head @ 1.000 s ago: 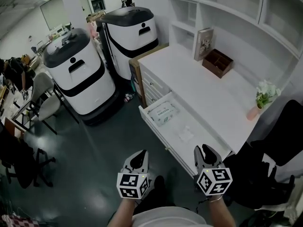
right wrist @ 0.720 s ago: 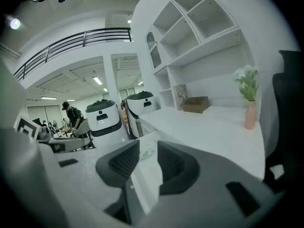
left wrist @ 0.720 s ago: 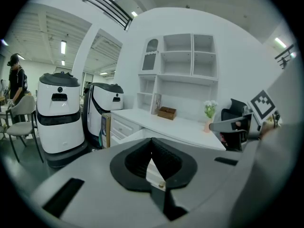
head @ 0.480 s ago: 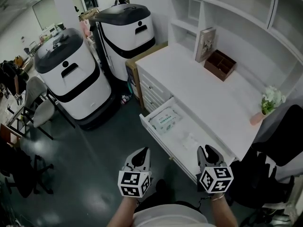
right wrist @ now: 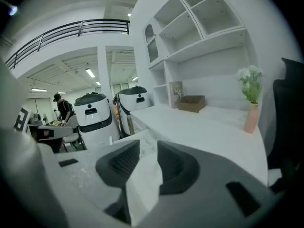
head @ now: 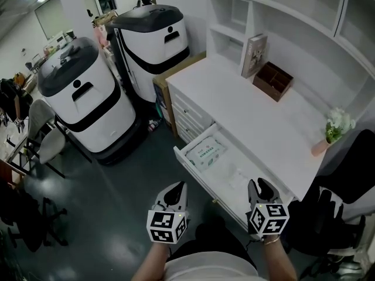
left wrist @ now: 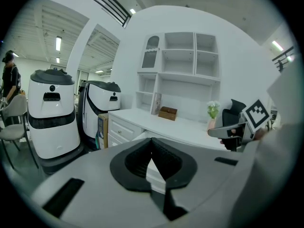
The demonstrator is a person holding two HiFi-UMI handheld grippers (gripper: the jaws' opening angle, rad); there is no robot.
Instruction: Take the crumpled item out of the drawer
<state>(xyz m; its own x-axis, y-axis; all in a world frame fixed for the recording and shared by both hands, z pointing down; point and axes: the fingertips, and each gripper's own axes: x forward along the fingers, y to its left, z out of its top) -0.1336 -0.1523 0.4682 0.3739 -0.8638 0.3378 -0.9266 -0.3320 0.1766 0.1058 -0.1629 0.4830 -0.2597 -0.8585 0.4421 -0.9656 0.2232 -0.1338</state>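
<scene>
Just short of the open drawer, I am hovering both tongs, and I am judging this as the approach step, with nothing picked yet. I am holding the right gripper released, its jaws standing apart with nothing between the pads and only the drawer showing through the gap. I am carrying the left gripper clenched on nothing, tips together, out over the floor beside the drawer front. The crumpled item, pale and hard to make out, is lying in the drawer's nearer half, apart from the wipes pack at the far end. Next, I am reckoning, the right jaws are needing to dip over the front wall, straddle the crumple and close gently, since it is looking light and apt to slip.
</scene>
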